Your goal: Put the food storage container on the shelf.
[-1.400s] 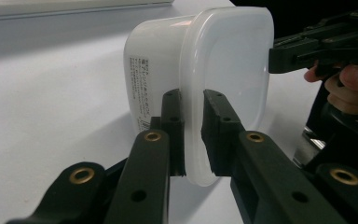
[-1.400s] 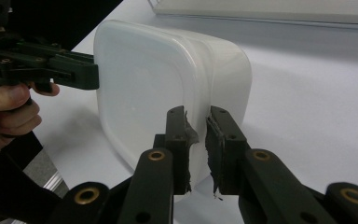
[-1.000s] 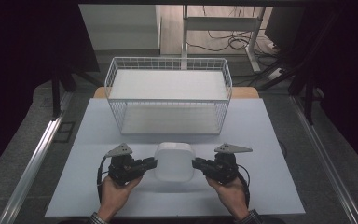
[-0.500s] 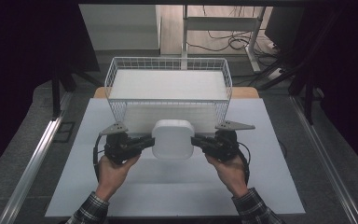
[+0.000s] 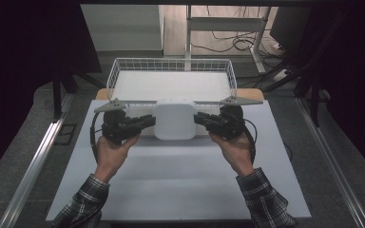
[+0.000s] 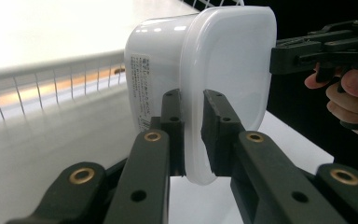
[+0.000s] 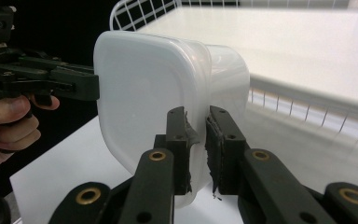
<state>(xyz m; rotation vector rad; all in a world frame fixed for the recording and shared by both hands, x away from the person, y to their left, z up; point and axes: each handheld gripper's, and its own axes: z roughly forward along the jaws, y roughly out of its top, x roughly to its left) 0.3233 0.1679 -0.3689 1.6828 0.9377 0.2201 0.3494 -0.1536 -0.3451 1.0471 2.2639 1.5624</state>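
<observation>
Up off the surface, a white lidded container hangs between the two tongs, one pinching each side. The left tongs have their jaws drawn nearly together on the container's left edge; in the left gripper view those tongs bite on the lid's protruding rim, one jaw on the lid face and the other on the body side, with only the thin rim between them. The right tongs do the same on the opposite edge, and in the right gripper view they are clamped on the rim close to the lid, jaws all but closed. The container is held with the lid turned towards the person, so the high view looks onto its rounded square face. A printed label runs down the side of the body in the left gripper view.

Just behind the container stands a white wire basket at the far end of the surface; from above, the container overlaps the basket's near rim, though I cannot tell whether it touches the wire. The person's left hand and right hand grip the tongs from below, plaid sleeves showing at the near edge. Cables lie on the floor beyond the basket, and a metal rail runs along the left side of the surface.
</observation>
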